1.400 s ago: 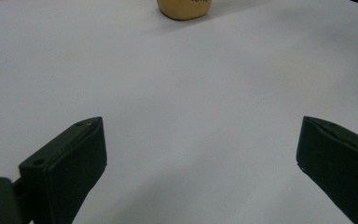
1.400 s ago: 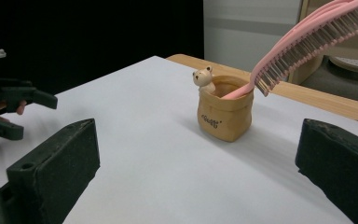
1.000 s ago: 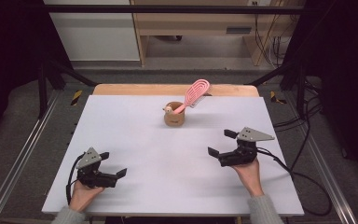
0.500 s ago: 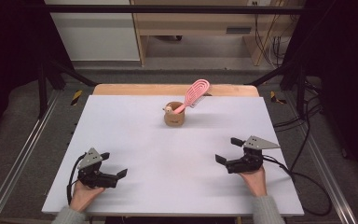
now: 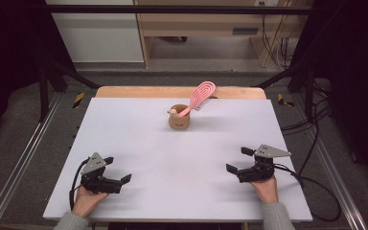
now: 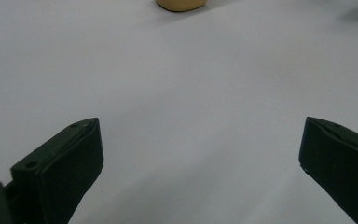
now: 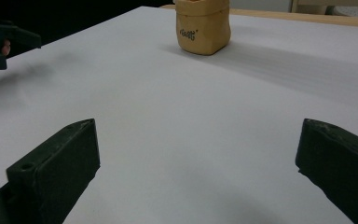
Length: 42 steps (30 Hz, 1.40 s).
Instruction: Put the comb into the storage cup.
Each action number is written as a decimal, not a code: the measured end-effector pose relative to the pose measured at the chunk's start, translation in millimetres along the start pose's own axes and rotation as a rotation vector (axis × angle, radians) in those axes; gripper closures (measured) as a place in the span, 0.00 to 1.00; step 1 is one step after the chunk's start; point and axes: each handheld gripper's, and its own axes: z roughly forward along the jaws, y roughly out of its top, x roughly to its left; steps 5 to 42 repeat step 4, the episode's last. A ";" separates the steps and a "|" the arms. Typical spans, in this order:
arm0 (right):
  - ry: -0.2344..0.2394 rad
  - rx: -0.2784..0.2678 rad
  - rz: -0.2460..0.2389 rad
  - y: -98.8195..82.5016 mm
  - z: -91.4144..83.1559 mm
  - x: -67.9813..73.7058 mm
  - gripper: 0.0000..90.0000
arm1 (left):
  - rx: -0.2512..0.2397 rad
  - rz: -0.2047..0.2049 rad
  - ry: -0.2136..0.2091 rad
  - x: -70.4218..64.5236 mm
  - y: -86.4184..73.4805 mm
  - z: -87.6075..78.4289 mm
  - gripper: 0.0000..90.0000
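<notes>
High view has the tan cup (image 5: pixel 179 119) standing near the far edge of the bench (image 5: pixel 139 143), around the middle, with a pink brush (image 5: pixel 202 95) leaning out of it. Left gripper (image 5: pixel 118 180) and right gripper (image 5: pixel 237 160) sit by the near corners, jaws wide open, holding nothing. Looks like either the start or the finish to me. If there's a next move, it's a long reach forward to the brush handle.
</notes>
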 end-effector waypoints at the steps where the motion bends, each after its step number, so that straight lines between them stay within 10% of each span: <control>1: -0.001 0.000 0.002 -0.4 -0.5 -0.3 0.00 | 0.002 0.001 -0.002 0.3 -0.1 0.3 0.00; 42: 0.000 0.004 0.004 -1.0 -0.8 -1.1 0.00 | 0.006 0.001 -0.004 0.3 0.1 1.2 0.00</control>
